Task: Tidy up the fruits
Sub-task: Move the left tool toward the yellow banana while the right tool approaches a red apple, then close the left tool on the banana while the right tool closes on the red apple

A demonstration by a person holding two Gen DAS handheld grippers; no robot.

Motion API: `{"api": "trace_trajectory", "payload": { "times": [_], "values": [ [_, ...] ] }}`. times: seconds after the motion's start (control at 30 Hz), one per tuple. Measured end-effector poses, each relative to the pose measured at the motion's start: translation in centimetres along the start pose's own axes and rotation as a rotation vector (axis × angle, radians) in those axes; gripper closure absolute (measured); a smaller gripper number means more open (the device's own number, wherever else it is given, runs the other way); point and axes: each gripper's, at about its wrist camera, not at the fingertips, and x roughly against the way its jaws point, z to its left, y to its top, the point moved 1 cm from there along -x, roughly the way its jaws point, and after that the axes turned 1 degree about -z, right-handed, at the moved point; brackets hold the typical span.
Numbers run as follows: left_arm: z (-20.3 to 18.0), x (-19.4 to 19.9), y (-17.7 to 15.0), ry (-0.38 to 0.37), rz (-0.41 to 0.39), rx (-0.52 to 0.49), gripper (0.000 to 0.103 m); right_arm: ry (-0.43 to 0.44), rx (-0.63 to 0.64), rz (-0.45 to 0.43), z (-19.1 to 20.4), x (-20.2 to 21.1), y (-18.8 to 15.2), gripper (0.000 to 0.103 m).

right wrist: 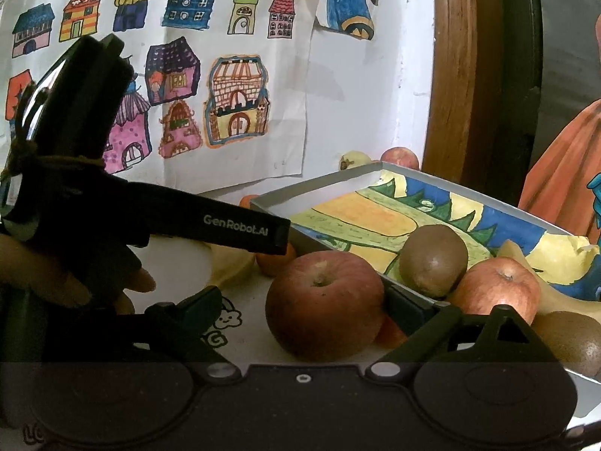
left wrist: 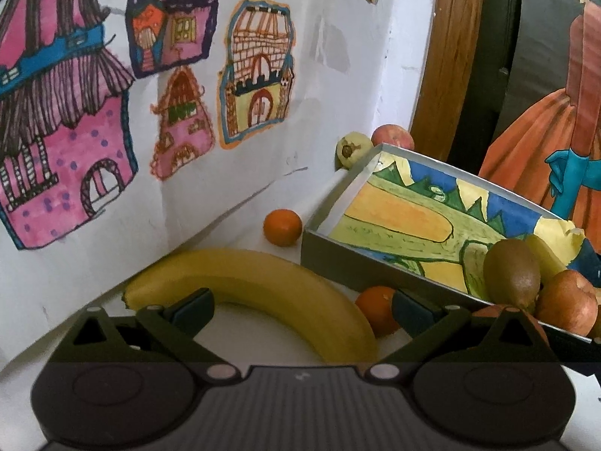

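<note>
My left gripper (left wrist: 302, 306) is open, low over the white table, with a yellow banana (left wrist: 259, 282) curving between its fingers. An orange (left wrist: 375, 312) lies by its right finger. A shallow grey box (left wrist: 372, 272) lined with a coloured drawing holds a kiwi (left wrist: 511, 274) and an apple (left wrist: 567, 306) in its near corner. My right gripper (right wrist: 304, 306) is open around a red apple (right wrist: 325, 310) on the table just outside the box (right wrist: 319, 184); its right finger is close to the apple, the left one apart. Inside the box are a kiwi (right wrist: 434, 259), an apple (right wrist: 499, 285) and a second kiwi (right wrist: 574, 338).
A second orange (left wrist: 282, 227) lies by the wall left of the box. A pale pear (left wrist: 351, 148) and another apple (left wrist: 392, 137) sit behind the box. Children's drawings cover the wall (left wrist: 330, 75). A wooden frame (left wrist: 447, 56) stands at the right. A hand (right wrist: 75, 282) holds the left gripper.
</note>
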Motion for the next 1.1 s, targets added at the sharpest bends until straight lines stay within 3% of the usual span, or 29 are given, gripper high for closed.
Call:
{"api": "trace_trajectory", "payload": {
  "times": [0.17, 0.47, 0.63, 0.7, 1.0, 1.1],
  "values": [
    [0.4, -0.2, 0.0, -0.027, 0.016, 0.034, 0.005, -0.015, 0.026, -0.016, 0.2, 0.2, 0.0, 0.017],
    [1.2, -0.2, 0.0, -0.071, 0.037, 0.100, 0.010, -0.007, 0.037, 0.025, 0.0, -0.8, 0.2, 0.018],
    [1.9, 0.4, -0.1, -0.117, 0.048, 0.130, 0.029, -0.031, 0.025, 0.028, -0.3, -0.9, 0.2, 0.031],
    [2.1, 0.8, -0.4, -0.125, 0.051, 0.125, 0.040, -0.030, 0.021, 0.029, -0.4, -0.8, 0.2, 0.032],
    [3.1, 2.3, -1.1, -0.187, 0.073, 0.128, 0.055, 0.027, 0.006, 0.047, -0.5, 0.4, -0.1, 0.032],
    [3.3, 3.0, -1.6, -0.190, 0.077, 0.114, 0.055, 0.038, 0.007, 0.050, -0.5, 0.9, -0.3, 0.032]
  ]
}}
